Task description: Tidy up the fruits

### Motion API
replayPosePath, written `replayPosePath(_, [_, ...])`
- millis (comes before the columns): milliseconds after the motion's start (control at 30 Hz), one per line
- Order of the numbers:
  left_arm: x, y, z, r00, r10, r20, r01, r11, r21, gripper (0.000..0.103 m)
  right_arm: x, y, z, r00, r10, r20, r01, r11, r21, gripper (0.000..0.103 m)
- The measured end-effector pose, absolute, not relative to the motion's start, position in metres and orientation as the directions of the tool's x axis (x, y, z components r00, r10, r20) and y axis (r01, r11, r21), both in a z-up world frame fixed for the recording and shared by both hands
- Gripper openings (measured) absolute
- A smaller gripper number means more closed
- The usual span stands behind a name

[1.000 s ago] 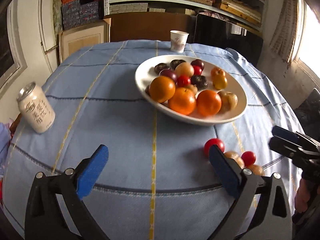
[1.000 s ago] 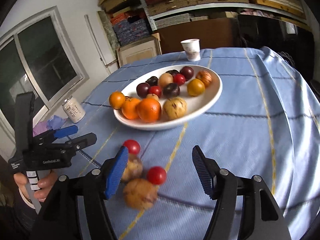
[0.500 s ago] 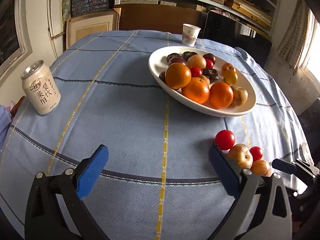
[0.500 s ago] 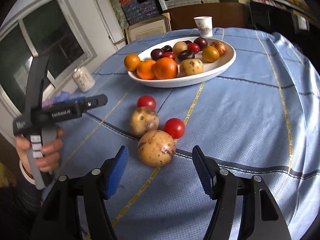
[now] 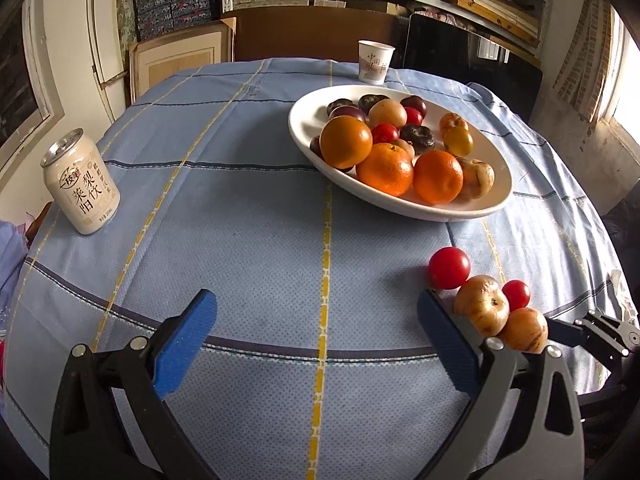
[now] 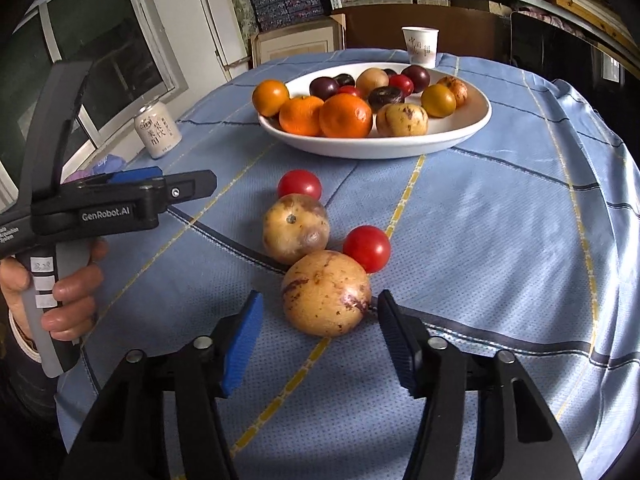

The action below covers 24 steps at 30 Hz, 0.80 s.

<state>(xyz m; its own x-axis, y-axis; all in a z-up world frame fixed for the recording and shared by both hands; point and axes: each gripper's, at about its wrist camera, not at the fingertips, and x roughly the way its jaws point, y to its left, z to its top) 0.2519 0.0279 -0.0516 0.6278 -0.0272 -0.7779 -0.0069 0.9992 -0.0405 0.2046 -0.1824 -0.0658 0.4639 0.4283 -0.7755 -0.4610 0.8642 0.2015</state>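
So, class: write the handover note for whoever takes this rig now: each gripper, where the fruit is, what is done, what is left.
Right gripper: open, jaws have just been closing around the nearest speckled yellow fruit, pads not yet pressing.
Left gripper: open, empty, over bare cloth.
White plate: already holds oranges, plums, tomatoes.
Left on the tablecloth: second speckled fruit and two red tomatoes.
Next: probably grip, move to plate.

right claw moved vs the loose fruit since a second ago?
Yes. The right claw has closed in on the near speckled fruit, which sat further ahead before; its jaws have just been closing, not yet gripping it.
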Motion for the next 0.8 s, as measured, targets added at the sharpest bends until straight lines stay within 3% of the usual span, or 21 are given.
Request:
replayPosePath(267, [0.252,0.029,-0.052,0.625,-0.026,-0.78,-0.012,0.999,-0.043,0.098,0.207,-0.184,-0.067,0.472,0.424,-0.773,-0.434,0.875,0.215,0.053])
replayPosePath(367, [0.252,0.029,-0.052,0.627,-0.025,-0.778,-0.009,0.999,-0.039,0.098,0.207,-0.184,-0.067,0.47,0.427,-0.772,-0.435,0.873,0.219,0.045])
replayPosePath(533, [0.248,0.024,-0.051,0.635,-0.01,-0.773,0.0,1.0,-0.013,0.098,0.209,-0.198,-0.064,0.475,0.462,-0.749,-0.401,0.871,0.284,0.044])
replayPosePath(800, [0.223,-0.022,-0.047,0.638,-0.189,-0.746,0.276,0.961,-0.008,0.098,0.213,-0.233,-0.048,0.601,0.391,-0.697,-0.274,0.92,0.279,0.044])
